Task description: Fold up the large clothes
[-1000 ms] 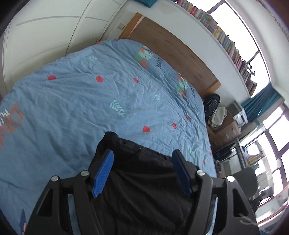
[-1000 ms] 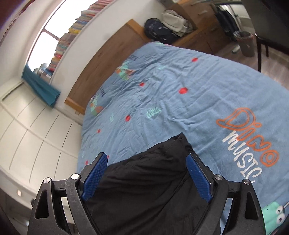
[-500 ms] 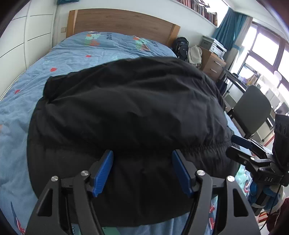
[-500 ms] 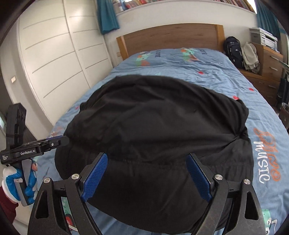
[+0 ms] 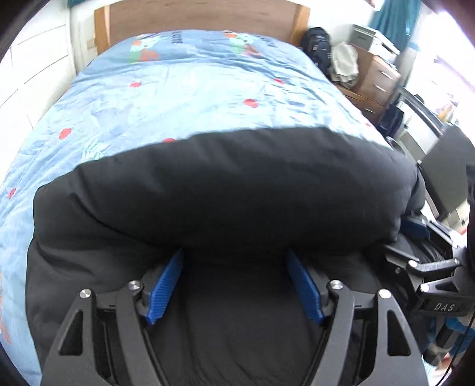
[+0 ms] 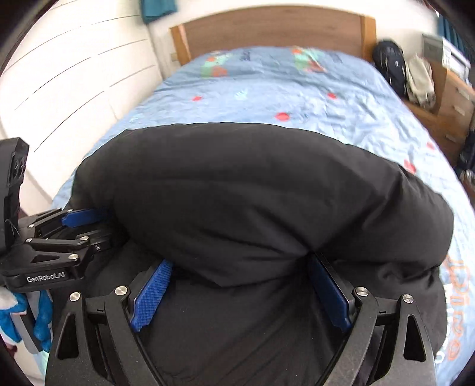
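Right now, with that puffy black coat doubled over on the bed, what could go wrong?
The black padded jacket bulges in a thick roll, so once let go it may spring open. Both the left gripper and right gripper stand open with their tips under the fold, so pulling back might drag it askew. The jacket lies near the foot edge of the blue duvet, so it could slide off.

I work over a bed (image 5: 89, 166) with a wooden headboard (image 5: 202, 14). A light-blue printed cover (image 6: 282, 89), creased, lies spread on it. A bulky black garment (image 5: 237, 190) lies on that cover, folded over itself at the near end.
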Demonstrator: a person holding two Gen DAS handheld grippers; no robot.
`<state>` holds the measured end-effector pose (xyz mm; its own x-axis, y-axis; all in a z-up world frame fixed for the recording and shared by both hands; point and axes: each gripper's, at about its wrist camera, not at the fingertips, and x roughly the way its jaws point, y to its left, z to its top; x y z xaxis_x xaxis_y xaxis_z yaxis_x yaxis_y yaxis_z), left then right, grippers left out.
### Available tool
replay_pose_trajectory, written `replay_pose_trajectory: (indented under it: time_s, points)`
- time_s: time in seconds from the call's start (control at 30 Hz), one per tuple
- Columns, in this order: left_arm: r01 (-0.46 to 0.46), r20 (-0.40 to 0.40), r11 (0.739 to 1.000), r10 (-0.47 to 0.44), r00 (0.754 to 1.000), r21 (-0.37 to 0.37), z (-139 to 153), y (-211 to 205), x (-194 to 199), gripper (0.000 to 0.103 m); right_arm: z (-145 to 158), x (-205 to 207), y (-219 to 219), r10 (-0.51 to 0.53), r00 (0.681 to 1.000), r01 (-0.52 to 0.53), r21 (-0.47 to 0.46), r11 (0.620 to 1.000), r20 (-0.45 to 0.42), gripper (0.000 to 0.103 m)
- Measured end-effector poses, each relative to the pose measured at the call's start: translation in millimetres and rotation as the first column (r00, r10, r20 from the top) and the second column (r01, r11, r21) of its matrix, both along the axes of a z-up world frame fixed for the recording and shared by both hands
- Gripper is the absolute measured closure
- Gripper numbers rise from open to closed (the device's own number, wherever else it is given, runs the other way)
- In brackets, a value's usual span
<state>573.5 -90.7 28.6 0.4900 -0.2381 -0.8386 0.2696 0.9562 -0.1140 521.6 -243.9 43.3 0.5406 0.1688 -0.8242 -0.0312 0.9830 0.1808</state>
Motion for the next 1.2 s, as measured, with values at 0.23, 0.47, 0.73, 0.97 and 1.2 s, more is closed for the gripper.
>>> replay_pose_trajectory:
  time_s: [0.23,0.47,0.73,0.97,1.2]
  points:
    - [-0.044,-0.049,0.997,0.047,0.998,0.060,-33,-10,73,0.022,-34,61,-23,-0.046,0.995,0.045,-0.018,0.999,-0.094,0.012]
    - [-0.092,-0.058,0.994,0.096,0.994,0.059,-66,-10,112,0.013,-67,98,-23,-0.083,0.990,0.084,-0.001,0.996,-0.110,0.008]
    - [-0.128,-0.132,0.990,0.134,0.982,0.057,-53,17,125,0.012,-57,96,-59,-0.118,0.983,0.119,-0.002,0.993,-0.143,0.008]
    - [-0.433,-0.203,0.893,0.450,0.870,0.121,-37,133,123,0.012,-61,53,-168,-0.431,0.874,0.423,-0.087,0.902,-0.224,0.008]
    - [-0.471,-0.104,0.882,0.466,0.878,-0.024,11,161,92,0.012,-20,22,-156,-0.405,0.910,0.392,-0.139,0.910,-0.088,0.008]
